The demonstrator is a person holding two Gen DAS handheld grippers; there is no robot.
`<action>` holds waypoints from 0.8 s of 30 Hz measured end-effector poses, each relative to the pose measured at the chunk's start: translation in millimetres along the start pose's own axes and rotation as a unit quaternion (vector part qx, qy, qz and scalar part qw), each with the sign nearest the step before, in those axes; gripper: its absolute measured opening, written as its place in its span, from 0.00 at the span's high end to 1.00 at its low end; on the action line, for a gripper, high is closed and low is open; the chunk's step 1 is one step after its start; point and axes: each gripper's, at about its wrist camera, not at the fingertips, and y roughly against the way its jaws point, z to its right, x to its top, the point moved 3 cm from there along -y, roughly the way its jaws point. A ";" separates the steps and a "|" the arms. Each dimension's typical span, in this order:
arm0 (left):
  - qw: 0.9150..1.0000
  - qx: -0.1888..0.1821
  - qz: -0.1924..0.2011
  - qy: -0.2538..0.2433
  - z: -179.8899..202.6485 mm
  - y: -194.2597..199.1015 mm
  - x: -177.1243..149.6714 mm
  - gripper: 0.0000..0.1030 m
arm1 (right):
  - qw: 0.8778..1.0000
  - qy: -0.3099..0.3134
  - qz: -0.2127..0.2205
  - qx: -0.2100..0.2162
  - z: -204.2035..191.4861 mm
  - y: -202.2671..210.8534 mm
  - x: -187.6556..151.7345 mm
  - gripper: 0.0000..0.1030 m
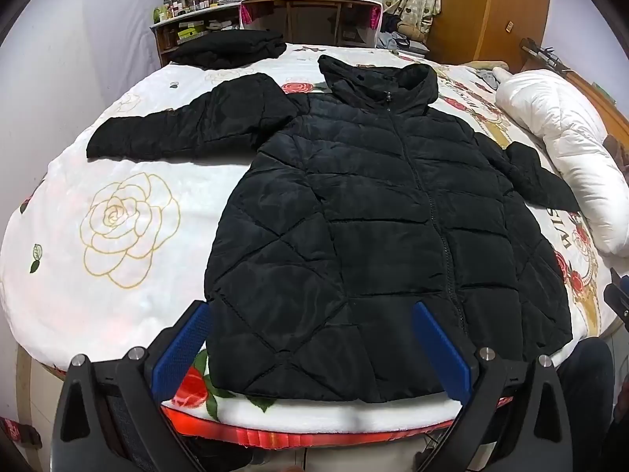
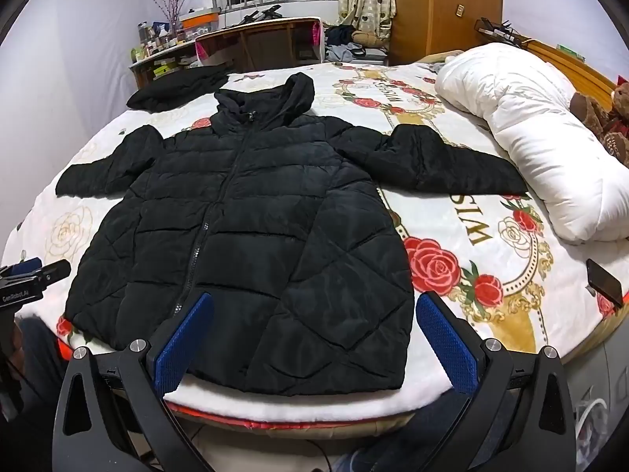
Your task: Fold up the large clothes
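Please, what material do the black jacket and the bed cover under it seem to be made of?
Black jacket: probably padded nylon or polyester; a slight sheen and puffy quilted panels between stitched lines suggest this. Bed cover: likely plush fleece; its near edge looks soft and fuzzy, with matte printed roses.

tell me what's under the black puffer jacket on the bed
The black puffer jacket lies flat, zipped, on the rose-print blanket, which shows all round it. Whatever the blanket's pattern does beneath the jacket is covered.
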 end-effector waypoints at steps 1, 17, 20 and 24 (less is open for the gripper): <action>1.000 0.000 0.000 0.000 -0.2 0.1 -0.1 0.01 | 1.000 0.000 -0.001 0.000 0.2 -0.3 0.2 0.00; 1.000 -0.002 -0.002 0.000 0.9 1.0 -2.3 0.01 | 1.000 0.001 0.000 -0.001 -1.6 -0.9 0.7 0.00; 1.000 -0.003 -0.003 0.000 0.7 -1.1 -4.1 0.01 | 1.000 0.001 0.000 -0.001 -1.9 -1.0 0.3 0.00; 1.000 -0.004 -0.003 0.000 0.9 -0.7 -5.2 0.01 | 1.000 0.001 0.000 -0.001 -0.9 -1.2 -0.1 0.00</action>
